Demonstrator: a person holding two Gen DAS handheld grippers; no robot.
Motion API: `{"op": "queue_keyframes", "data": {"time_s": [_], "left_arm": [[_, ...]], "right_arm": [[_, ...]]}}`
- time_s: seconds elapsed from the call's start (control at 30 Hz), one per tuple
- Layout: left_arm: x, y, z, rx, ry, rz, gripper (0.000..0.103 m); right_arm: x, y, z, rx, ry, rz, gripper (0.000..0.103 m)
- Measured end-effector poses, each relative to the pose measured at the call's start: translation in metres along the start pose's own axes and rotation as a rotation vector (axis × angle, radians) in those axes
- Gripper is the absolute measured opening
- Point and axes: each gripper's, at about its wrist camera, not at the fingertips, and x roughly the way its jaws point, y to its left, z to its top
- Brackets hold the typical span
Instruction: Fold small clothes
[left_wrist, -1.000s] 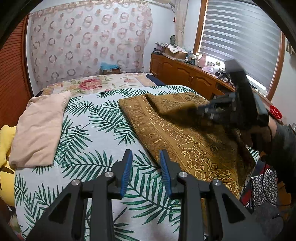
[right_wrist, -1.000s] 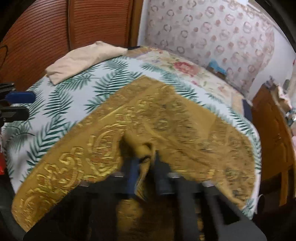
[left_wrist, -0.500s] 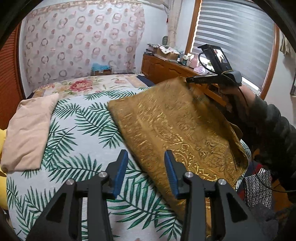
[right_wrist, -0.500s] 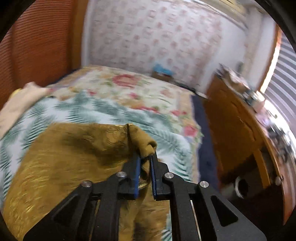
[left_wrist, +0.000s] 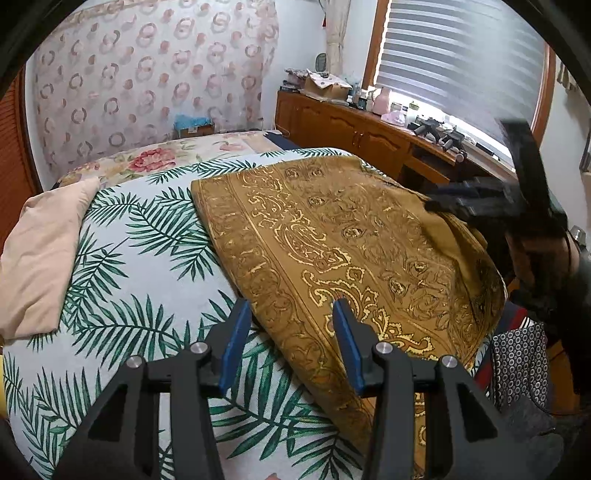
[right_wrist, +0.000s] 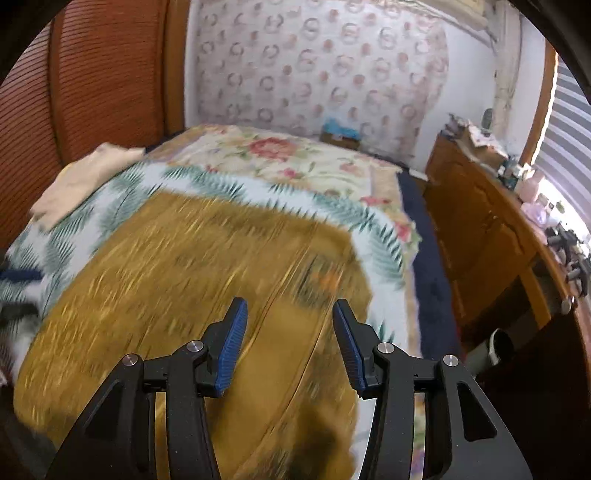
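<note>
Because the mustard-gold cloth with its paler scrollwork pattern now lies spread flat across the right half of the palm-leaf printed bedspread, with no corner lifted, it looks laid out on purpose so that its edges can be found for a first fold. Its near right portion drapes over the edge of the bed, which I judge leaves that side the least tidy. The right gripper has just been opening; its blue-padded jaws stand spread above the cloth with nothing between them, and its view is streaked with blur. Seen from the left wrist camera, it hangs as a dark blurred shape over the cloth's far right edge, the person's dark sleeve behind it. The left gripper has also just been opening and is likewise parted and empty (the cloth's left border runs beneath the gap, but the pads do not press on it); it tilts downward toward that near border. A folded beige cloth rests well apart at the bedspread's left edge.
</note>
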Motion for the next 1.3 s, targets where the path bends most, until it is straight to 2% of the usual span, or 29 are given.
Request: {"op": "queue_keyframes", "data": {"time_s": [0.17, 0.37, 0.4, 0.43, 0.5, 0.53, 0.73, 0.9, 1.07, 1.1, 1.13, 1.2, 1.3], "left_arm": [[0.002, -0.001, -0.001, -0.004, 0.006, 0.0, 0.045], [0.004, -0.005, -0.002, 0.004, 0.015, -0.004, 0.045], [0.004, -0.006, -0.001, 0.006, 0.015, -0.004, 0.045], [0.004, -0.006, -0.001, 0.007, 0.015, -0.005, 0.045], [0.003, -0.007, -0.002, 0.008, 0.015, -0.008, 0.045], [0.003, -0.007, -0.002, 0.008, 0.016, -0.009, 0.045], [0.0, -0.012, -0.006, 0.007, 0.03, -0.03, 0.046], [0.003, -0.017, -0.012, 0.011, 0.049, -0.035, 0.046], [0.006, -0.018, -0.017, 0.005, 0.071, -0.034, 0.047], [0.007, -0.018, -0.018, 0.004, 0.074, -0.034, 0.047], [0.008, -0.018, -0.018, 0.004, 0.076, -0.034, 0.047], [0.009, -0.019, -0.018, 0.003, 0.078, -0.035, 0.047], [0.009, -0.02, -0.018, 0.004, 0.081, -0.035, 0.047]], "right_arm": [[-0.006, 0.001, -0.043, 0.077, 0.053, 0.027, 0.049], [-0.014, 0.006, -0.068, 0.106, 0.068, 0.046, 0.048], [-0.015, 0.006, -0.07, 0.101, 0.068, 0.05, 0.039], [-0.014, 0.006, -0.073, 0.091, 0.07, 0.069, 0.022], [-0.016, 0.005, -0.074, 0.082, 0.068, 0.077, 0.008], [-0.019, 0.003, -0.075, 0.08, 0.059, 0.082, 0.005], [-0.051, -0.014, -0.072, 0.098, -0.011, 0.042, 0.003], [-0.047, -0.024, -0.08, 0.123, 0.008, -0.004, 0.004], [-0.044, -0.027, -0.09, 0.158, 0.006, -0.026, 0.016], [-0.044, -0.027, -0.091, 0.166, 0.004, -0.035, 0.025], [-0.044, -0.028, -0.092, 0.172, 0.003, -0.04, 0.041], [-0.044, -0.03, -0.095, 0.188, -0.002, -0.046, 0.056], [-0.041, -0.029, -0.097, 0.195, 0.008, -0.047, 0.058]]}}
